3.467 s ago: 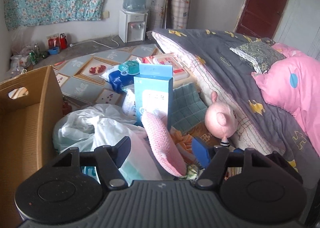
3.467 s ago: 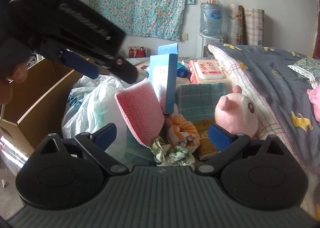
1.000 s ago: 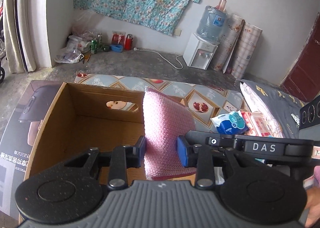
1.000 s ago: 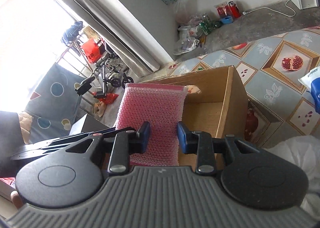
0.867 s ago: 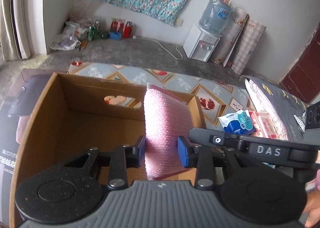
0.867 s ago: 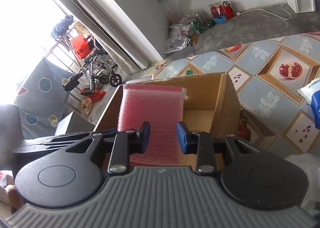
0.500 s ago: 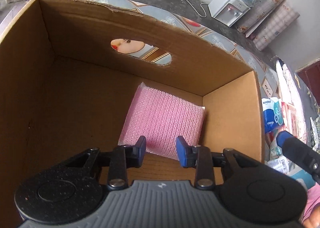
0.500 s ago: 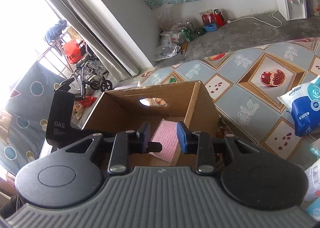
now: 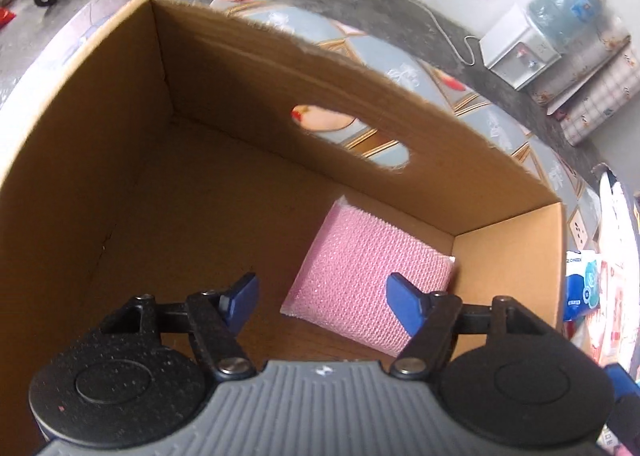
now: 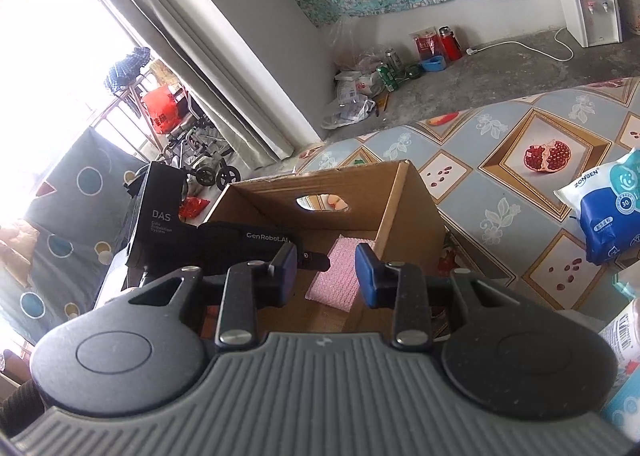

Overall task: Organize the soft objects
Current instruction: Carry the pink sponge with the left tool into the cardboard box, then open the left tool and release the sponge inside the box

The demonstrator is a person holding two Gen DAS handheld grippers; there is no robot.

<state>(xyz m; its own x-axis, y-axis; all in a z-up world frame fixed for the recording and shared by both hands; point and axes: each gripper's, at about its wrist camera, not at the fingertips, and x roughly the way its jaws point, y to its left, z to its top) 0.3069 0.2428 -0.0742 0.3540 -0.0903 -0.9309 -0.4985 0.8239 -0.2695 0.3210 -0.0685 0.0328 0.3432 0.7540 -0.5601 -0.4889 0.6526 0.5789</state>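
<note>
While the left wrist view looks straight down into the cardboard box [image 9: 224, 67], the right wrist view stands back and shows what the first can't: the box from outside, sitting on a patterned mat [image 10: 500, 191] w/ pomegranate prints, plus the left gripper's black body reaching in over the box's near left side. The pink sponge [image 9: 360, 276] lies flat on the box floor, in the corner by the right wall, touching or nearly touching it (can't tell which). It's a rectangular pad w/ a bumpy, knit-like mesh surface; the box is plain brown corrugated board w/ a ragged top edge and an oval handle hole in the far wall. The left gripper [image 9: 322, 306] hangs above the floor of the box, fingers spread wide, nothing between them; its right blue pad [image 9: 402, 306] overlaps the sponge in view, but contact can't be judged. The right gripper [image 10: 326, 272] is outside the box, aimed toward it, jaws parted w/ a moderate gap and empty. Only the right view shows a blue-and-white wipes pack [image 10: 608, 211] on the mat, well apart from the box, and a water dispenser [image 10: 588, 11] at the wall.
</note>
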